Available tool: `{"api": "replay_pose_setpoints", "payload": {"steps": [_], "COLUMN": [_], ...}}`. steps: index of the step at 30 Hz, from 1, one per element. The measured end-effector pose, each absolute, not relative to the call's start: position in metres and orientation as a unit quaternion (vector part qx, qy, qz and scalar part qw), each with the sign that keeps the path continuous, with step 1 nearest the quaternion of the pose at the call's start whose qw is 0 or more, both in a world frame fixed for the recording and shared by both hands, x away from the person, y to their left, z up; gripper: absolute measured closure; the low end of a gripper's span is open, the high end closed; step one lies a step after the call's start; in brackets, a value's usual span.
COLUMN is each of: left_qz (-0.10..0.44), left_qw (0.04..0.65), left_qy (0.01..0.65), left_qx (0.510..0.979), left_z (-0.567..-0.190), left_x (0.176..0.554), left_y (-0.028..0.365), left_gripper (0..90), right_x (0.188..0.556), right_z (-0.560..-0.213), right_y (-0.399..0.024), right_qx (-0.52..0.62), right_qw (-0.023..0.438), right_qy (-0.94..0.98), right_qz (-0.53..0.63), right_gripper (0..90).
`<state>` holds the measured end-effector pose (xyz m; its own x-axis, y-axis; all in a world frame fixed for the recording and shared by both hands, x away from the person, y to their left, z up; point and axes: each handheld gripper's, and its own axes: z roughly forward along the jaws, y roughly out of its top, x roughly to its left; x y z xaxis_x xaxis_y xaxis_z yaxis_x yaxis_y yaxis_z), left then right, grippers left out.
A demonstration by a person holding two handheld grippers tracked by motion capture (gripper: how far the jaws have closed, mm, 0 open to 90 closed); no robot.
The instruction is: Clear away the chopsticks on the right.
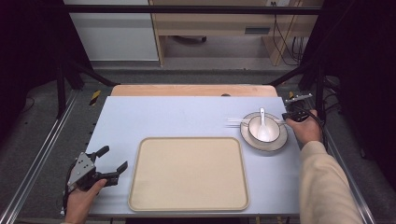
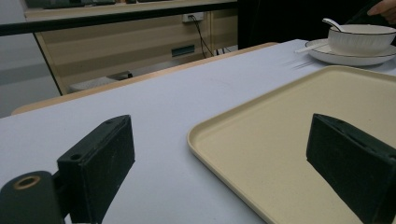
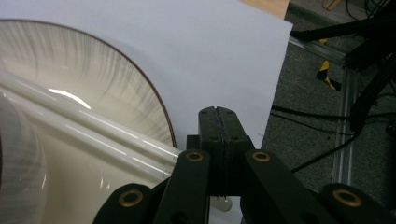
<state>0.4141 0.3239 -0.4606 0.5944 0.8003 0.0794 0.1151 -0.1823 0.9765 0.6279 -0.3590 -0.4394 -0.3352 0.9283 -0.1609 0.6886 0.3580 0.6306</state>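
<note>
Right tongs sat pinched together, empty, at the right rim of the plate, just beside the chopsticks lying across it. Left tongs stood wide, near left of the tray. The right pair would probably need to open, straddle both sticks and close squarely.

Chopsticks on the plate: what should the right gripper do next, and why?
Probably open the right gripper and slip it around the chopsticks: its jaws stand pressed together with nothing between, and the chopsticks lie beside them on the plate.
</note>
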Motion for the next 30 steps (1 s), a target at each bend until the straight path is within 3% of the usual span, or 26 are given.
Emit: {"api": "replay_pose_setpoints", "payload": {"steps": [18, 22, 30], "left_qz": [0.304, 0.304, 0.303], "left_qw": [0.546, 0.545, 0.544], "left_qy": [0.319, 0.320, 0.319], "left_qx": [0.713, 0.713, 0.714], "left_z": [-0.462, -0.462, -0.462], "left_x": [0.415, 0.415, 0.415], "left_y": [0.320, 0.320, 0.319], "left_gripper": [7.4, 7.4, 7.4], "right_x": [0.579, 0.569, 0.565], "right_z": [-0.440, -0.430, -0.430], "right_y": [-0.355, -0.359, -0.358], "right_qx": [0.539, 0.519, 0.461], "right_qw": [0.263, 0.291, 0.265], "right_qy": [0.771, 0.765, 0.790], "right_qz": [0.215, 0.249, 0.306], "right_gripper": [89.8, 84.9, 78.3]}}
